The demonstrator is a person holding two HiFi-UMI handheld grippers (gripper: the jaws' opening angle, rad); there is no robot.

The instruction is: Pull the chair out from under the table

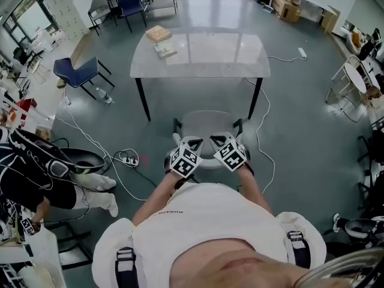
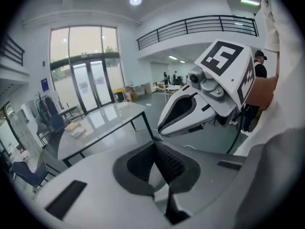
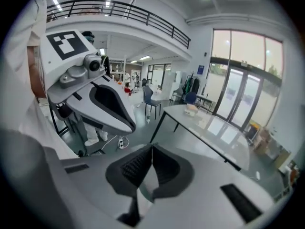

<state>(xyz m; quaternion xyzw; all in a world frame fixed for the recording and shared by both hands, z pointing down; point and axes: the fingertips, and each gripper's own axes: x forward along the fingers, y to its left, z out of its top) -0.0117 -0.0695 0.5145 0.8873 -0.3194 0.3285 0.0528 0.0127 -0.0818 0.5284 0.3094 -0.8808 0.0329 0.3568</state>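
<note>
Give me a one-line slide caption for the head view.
Left gripper and right gripper, jaws shut and empty, held over the grey chair that stands clear of the table.

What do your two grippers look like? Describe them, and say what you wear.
The left gripper and right gripper are alike: smooth white shells, black ribbed pads in dark recesses, each bearing a cube of black-and-white square markers. The person wears a white shirt.
</note>
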